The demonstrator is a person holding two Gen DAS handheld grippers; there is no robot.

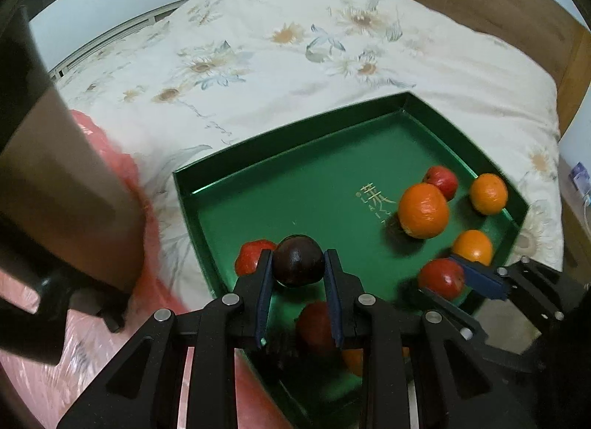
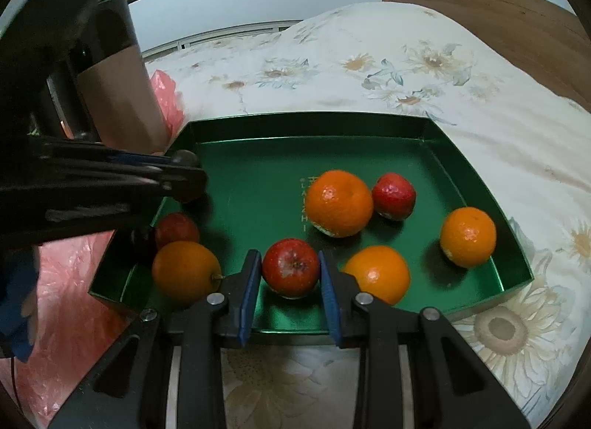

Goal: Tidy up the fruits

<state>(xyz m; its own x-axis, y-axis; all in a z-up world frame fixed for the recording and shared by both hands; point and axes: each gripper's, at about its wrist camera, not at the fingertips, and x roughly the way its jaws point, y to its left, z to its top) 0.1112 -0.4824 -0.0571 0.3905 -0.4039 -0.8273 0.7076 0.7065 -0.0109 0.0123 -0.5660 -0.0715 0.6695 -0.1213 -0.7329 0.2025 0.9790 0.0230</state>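
A green tray [image 1: 295,129] lies on the bed and holds several oranges and red apples. My left gripper [image 1: 297,257] is shut on a dark brown round fruit [image 1: 298,266], held just above the tray's near-left part. A red apple [image 1: 255,255] sits right behind it. My right gripper [image 2: 287,259] is shut on a red apple [image 2: 290,272] near the tray's [image 2: 306,126] front edge, between two oranges [image 2: 184,272] [image 2: 376,273]. A large orange [image 2: 340,203], another apple [image 2: 393,196] and a further orange [image 2: 467,237] lie to the right. The left gripper [image 2: 188,177] shows at the left of the right wrist view.
A pink plastic bag [image 1: 122,185] lies left of the tray on the floral bedcover [image 1: 295,41]. A wooden headboard [image 2: 498,11] runs behind the bed. The tray's back half [image 2: 258,159] holds no fruit. A brown and black handle [image 2: 118,96] stands over the tray's left corner.
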